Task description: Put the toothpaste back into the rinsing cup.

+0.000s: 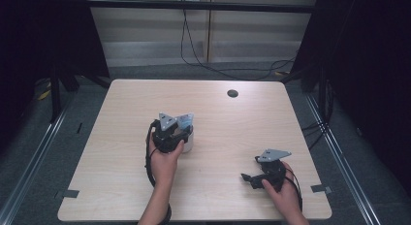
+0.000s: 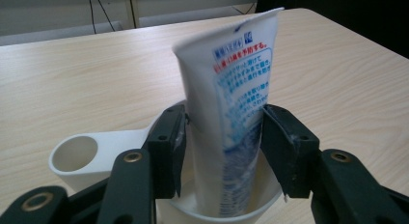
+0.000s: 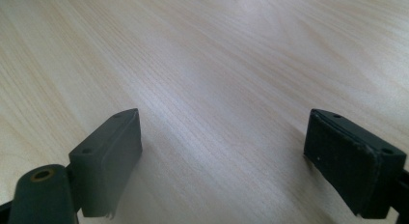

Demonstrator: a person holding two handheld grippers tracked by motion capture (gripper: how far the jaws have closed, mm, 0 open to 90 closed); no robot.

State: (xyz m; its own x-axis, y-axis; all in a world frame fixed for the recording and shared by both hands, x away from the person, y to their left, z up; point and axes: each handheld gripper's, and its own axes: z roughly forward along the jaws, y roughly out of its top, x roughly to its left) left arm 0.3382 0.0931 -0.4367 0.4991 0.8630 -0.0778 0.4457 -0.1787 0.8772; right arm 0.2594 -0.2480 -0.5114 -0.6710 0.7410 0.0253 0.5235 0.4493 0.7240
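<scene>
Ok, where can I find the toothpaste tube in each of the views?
High view: toothpaste tube left of centre, upright in the white cup.
Left gripper view: the tube at centre, standing in the cup between the two black jaws.
Right gripper view: the right tool, jaws apart, over plain wood grain.
Shared landmark: the light wooden table.

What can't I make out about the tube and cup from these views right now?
- Tube cap end: left gripper view, hidden inside the cup.
- Cup base: cut off by that view's bottom edge.
- Pad contact on the tube: unclear; left gripper jaws flank it closely.
- High view: the hand and gripper cover most of the cup.
</scene>
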